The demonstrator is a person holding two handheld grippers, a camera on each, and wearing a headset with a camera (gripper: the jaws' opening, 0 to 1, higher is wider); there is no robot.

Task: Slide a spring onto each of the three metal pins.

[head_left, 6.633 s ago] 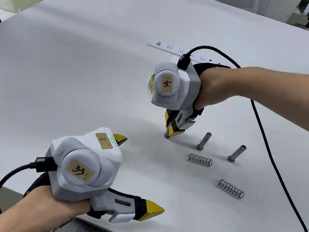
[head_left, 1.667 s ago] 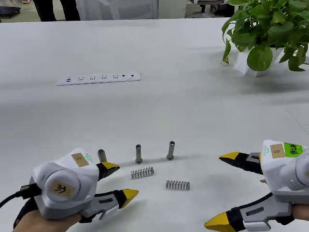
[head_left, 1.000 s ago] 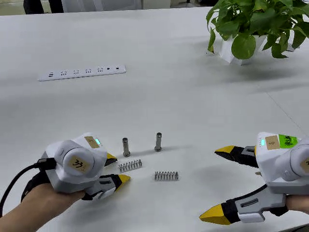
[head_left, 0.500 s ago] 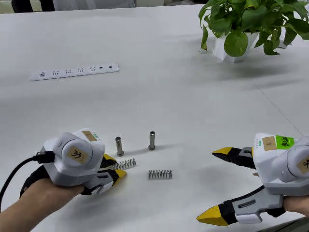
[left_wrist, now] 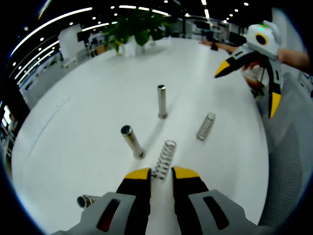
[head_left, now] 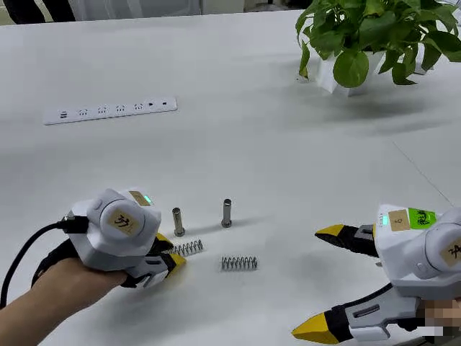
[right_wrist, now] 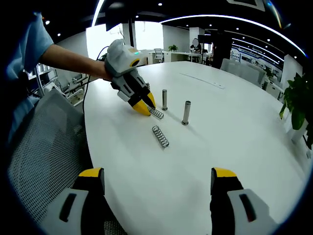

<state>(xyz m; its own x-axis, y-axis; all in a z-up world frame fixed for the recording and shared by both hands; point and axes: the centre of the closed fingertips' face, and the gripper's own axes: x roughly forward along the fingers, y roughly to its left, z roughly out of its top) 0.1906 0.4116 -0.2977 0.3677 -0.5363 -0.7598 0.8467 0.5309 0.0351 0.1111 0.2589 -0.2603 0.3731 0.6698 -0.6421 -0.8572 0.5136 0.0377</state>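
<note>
Open-plan office — mesh chair (right_wrist: 49, 142), ceiling lights (right_wrist: 230, 19), potted plant (head_left: 367, 32).

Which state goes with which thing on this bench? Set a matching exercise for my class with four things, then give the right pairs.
Things
1. left gripper
2. right gripper
3. second spring
4. right pin

States
A. stands upright, bare
B. jaws wide open
C. lies flat on the table, untouched
D. tips closed on the end of the first spring

Pairs: 1-D, 2-B, 3-C, 4-A
</note>
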